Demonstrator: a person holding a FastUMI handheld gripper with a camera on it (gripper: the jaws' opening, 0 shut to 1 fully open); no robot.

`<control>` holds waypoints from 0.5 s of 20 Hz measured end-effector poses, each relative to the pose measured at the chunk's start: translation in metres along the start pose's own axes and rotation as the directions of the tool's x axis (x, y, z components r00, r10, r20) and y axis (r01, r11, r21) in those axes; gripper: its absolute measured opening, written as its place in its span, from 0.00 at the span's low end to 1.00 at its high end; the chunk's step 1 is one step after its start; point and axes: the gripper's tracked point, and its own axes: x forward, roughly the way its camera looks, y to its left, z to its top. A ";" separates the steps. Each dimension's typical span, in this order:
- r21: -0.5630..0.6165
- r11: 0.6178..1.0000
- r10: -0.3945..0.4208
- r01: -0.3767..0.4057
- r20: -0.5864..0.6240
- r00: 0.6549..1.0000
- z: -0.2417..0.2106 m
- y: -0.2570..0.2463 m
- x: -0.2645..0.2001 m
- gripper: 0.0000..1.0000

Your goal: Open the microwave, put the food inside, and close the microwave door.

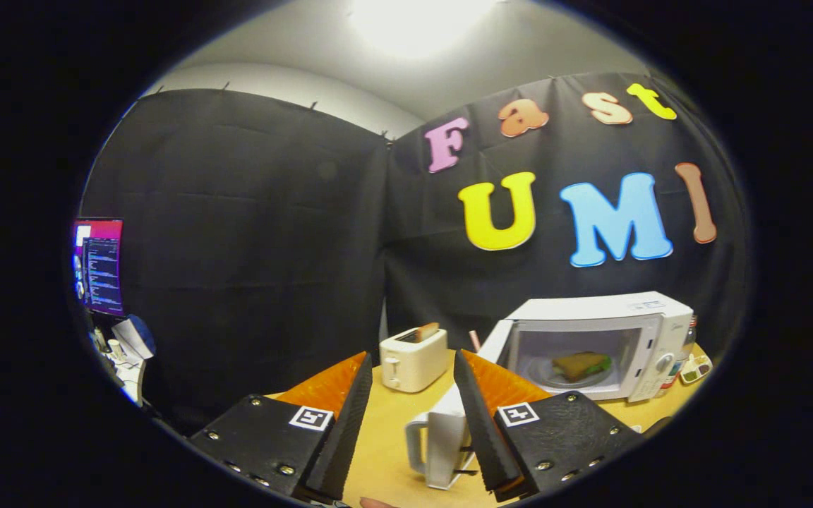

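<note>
With the gripper (412, 367) fingers apart and empty, press the right finger against the open door (449, 430), swinging it toward the microwave (650, 317); the food (579, 365) sits inside.

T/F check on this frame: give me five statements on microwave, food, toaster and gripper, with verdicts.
1. The microwave door is open. True.
2. The food sits on the table outside the microwave. False: it lies on a plate inside the microwave.
3. The gripper is shut on the door. False: its fingers are spread apart, and the door's edge with its handle stands between them, nearer the right one; whether that finger touches it cannot be told.
4. A toaster stands left of the microwave with a slice sticking out. True.
5. The toaster is inside the microwave. False: it stands on the table.
</note>
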 end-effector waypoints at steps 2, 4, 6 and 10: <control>-0.038 0.999 0.020 -0.020 -0.021 1.000 -0.022 0.017 0.005 0.71; -0.004 1.000 0.027 -0.027 -0.051 0.998 -0.047 0.026 0.019 0.53; 0.019 1.000 -0.011 0.013 -0.094 0.996 -0.071 0.024 0.030 0.33; 0.014 0.998 -0.059 0.061 -0.139 0.989 -0.103 0.007 0.040 0.17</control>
